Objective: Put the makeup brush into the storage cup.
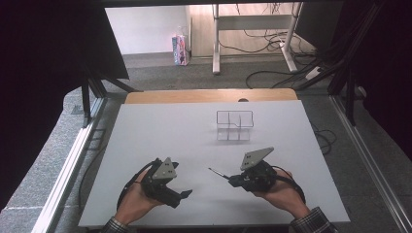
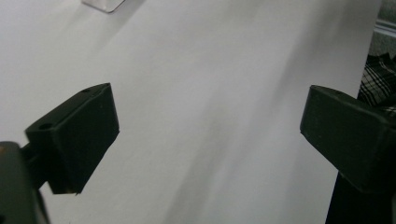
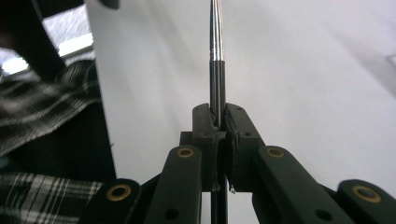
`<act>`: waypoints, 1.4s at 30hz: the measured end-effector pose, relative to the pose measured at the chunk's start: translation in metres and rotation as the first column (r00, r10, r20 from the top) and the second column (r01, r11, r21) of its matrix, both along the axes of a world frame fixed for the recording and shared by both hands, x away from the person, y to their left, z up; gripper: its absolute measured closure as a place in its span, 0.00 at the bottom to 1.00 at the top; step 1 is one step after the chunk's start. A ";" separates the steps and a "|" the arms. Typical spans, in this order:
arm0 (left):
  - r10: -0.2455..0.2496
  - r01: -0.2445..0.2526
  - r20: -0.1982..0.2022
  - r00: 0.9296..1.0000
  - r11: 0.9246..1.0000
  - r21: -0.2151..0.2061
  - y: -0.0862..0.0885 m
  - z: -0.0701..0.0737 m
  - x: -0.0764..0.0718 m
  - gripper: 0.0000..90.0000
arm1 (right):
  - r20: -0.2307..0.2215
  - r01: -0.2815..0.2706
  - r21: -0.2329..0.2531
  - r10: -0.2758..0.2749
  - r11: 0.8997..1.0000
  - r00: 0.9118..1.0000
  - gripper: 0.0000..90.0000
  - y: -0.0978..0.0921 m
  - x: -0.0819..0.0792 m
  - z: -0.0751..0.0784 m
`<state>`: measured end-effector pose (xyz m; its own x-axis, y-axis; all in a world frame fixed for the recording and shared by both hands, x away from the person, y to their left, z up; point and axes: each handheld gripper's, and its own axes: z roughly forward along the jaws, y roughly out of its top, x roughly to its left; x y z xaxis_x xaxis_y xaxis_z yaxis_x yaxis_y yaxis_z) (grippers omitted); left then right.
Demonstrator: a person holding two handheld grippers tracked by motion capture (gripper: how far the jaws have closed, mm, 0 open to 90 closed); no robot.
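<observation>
My right gripper (image 1: 233, 179) hovers low over the white table (image 1: 160, 136), front right, and is shut on a thin rod (image 1: 217, 172) with a black grip and a silver shaft. In the right gripper view the rod (image 3: 215, 37) runs straight up from between the closed jaws (image 3: 218, 116). My left gripper (image 1: 185, 194) is at the front left, pointing right. Its jaws stand wide apart in the left gripper view (image 2: 210, 135), with only bare table between them. A clear divided box (image 1: 234, 125) stands farther back, right of centre.
A corner of a clear object (image 2: 103, 3) shows at the top of the left gripper view. Plaid sleeves (image 1: 311, 221) enter from the table's front edge. A wooden strip (image 1: 209, 95) runs along the far edge, with cables and desk legs on the floor beyond.
</observation>
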<state>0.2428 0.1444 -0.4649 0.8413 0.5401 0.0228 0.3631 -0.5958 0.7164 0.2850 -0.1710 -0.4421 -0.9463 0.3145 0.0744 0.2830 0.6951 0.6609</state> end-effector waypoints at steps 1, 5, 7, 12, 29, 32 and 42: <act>0.012 -0.012 0.000 1.000 1.000 -0.004 0.001 -0.001 0.000 0.04 | 0.002 0.015 0.011 -0.015 1.000 1.000 0.93 -0.002 0.001 0.001; 0.047 -0.047 0.001 0.999 0.999 -0.012 0.007 -0.003 -0.003 0.01 | 0.012 0.059 0.063 -0.060 0.996 0.998 0.93 -0.008 0.003 0.004; 0.076 -0.076 0.001 0.997 0.997 -0.031 0.011 -0.004 -0.004 0.01 | 0.026 0.080 0.083 -0.082 0.993 0.996 0.93 -0.011 0.004 0.006; 0.131 -0.131 -0.013 0.991 0.986 -0.099 0.024 -0.008 -0.007 0.01 | 0.065 0.127 0.123 -0.136 0.984 0.989 0.93 -0.018 0.006 0.011; 0.283 -0.273 0.062 0.957 0.954 -0.126 0.048 -0.012 -0.028 0.00 | 0.148 0.222 0.198 -0.253 0.955 0.956 0.92 -0.031 0.010 0.019; 0.290 -0.280 0.068 0.955 0.952 -0.122 0.051 -0.012 -0.030 0.00 | 0.168 0.234 0.200 -0.269 0.951 0.948 0.92 -0.032 0.012 0.020; 0.311 -0.302 0.064 0.948 0.946 -0.115 0.055 -0.013 -0.036 0.00 | 0.173 0.317 0.265 -0.368 0.911 0.914 0.92 -0.034 0.025 0.030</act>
